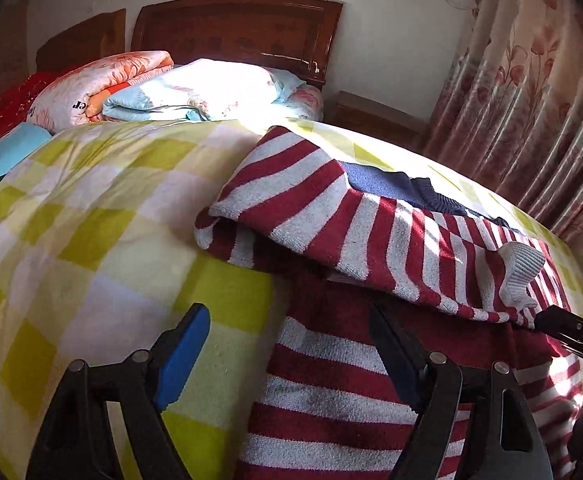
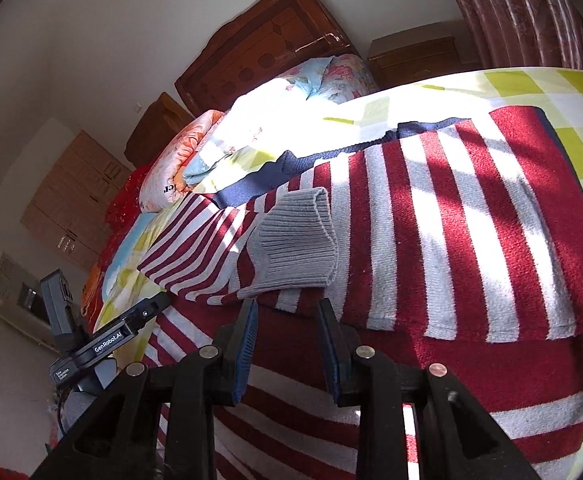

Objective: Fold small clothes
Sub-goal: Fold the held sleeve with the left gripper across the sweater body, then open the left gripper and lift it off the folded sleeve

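A red and white striped sweater [image 1: 371,232] [image 2: 431,220] lies on the bed, its top part folded over the lower part. A grey ribbed cuff [image 2: 291,244] [image 1: 519,268] rests on the fold, and a navy collar [image 2: 251,184] shows behind it. My right gripper [image 2: 289,308] is narrowly closed on the near edge of the folded layer, and it enters the left wrist view at the right edge [image 1: 543,320]. My left gripper [image 1: 287,310] hangs wide open over the sweater's left border, holding nothing. In the right wrist view the left gripper [image 2: 151,306] sits at the sweater's left.
The bed carries a yellow and white checked blanket [image 1: 91,220]. Folded quilts [image 1: 195,88] are piled by the wooden headboard [image 1: 235,28]. A nightstand [image 2: 415,56] and a floral curtain [image 1: 531,120] stand to the right, with cabinets [image 2: 75,196] on the left wall.
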Demonstrator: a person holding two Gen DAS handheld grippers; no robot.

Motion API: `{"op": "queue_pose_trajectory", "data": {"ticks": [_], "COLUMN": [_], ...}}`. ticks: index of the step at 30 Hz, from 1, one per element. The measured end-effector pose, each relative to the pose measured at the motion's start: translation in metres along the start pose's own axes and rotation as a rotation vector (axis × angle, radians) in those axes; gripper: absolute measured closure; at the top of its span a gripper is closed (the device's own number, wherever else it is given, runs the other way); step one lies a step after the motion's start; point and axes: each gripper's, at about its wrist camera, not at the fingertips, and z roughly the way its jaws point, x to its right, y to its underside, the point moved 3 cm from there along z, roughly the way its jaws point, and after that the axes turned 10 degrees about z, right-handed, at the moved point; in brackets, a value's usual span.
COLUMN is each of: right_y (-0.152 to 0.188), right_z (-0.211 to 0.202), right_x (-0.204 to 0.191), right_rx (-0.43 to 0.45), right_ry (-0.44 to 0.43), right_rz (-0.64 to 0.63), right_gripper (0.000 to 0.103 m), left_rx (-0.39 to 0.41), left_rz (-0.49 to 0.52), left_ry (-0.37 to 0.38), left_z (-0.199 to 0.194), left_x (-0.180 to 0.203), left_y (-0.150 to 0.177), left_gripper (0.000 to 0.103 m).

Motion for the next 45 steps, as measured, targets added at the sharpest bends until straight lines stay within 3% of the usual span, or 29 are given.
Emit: {"op": "queue_pose_trajectory", "data": {"ticks": [5, 13, 16, 18, 20, 25, 31, 35, 41, 43, 45], "right_y": [-0.009, -0.023, -0.023, -0.021, -0.017, -0.005, 0.002, 0.009, 0.020, 0.023, 0.022], "right_z": [0.025, 0.039, 0.041, 0.039, 0.028, -0.032, -0.069, -0.071, -0.074, -0.067, -0.058], "right_x": [0.002, 0.012, 0.004, 0.001, -0.007, -0.037, -0.007, 0.020, -0.001, 0.002, 0.014], "right_rx": [-0.021, -0.002, 0.018, 0.031, 0.059, 0.222, 0.296, 0.292, 0.355, 0.336, 0.278], "right_ry": [-0.040, -0.065, -0.007, 0.029, -0.006, 0.009, 0.156, 0.233, 0.357, 0.401, 0.441], "right_rz": [0.126, 0.309, 0.239, 0.195, 0.155, -0.072, -0.143, -0.131, -0.336, -0.377, -0.337], "right_gripper": [0.073, 0.073, 0.080, 0.093, 0.096, 0.096, 0.096, 0.096, 0.096, 0.096, 0.093], "left_rx": [-0.012, -0.012, -0.014, -0.015, -0.015, -0.019, -0.023, -0.025, -0.028, -0.029, -0.030], "left_rz": [-0.061, -0.046, -0.041, -0.042, -0.048, -0.044, -0.038, -0.035, -0.031, -0.030, -0.028], "left_ry": [0.040, 0.046, 0.040, 0.031, 0.025, 0.014, 0.012, 0.013, 0.018, 0.020, 0.022], "left_z": [0.003, 0.005, 0.005, 0.006, 0.005, 0.006, 0.007, 0.007, 0.008, 0.009, 0.009], "left_x": [-0.010, -0.006, -0.005, -0.005, -0.006, -0.006, -0.006, -0.006, -0.005, -0.005, -0.005], "left_y": [0.002, 0.001, 0.001, 0.001, 0.001, 0.001, 0.001, 0.001, 0.001, 0.001, 0.001], "left_gripper": [0.000, 0.000, 0.000, 0.000, 0.000, 0.000, 0.000, 0.000, 0.000, 0.000, 0.000]}}
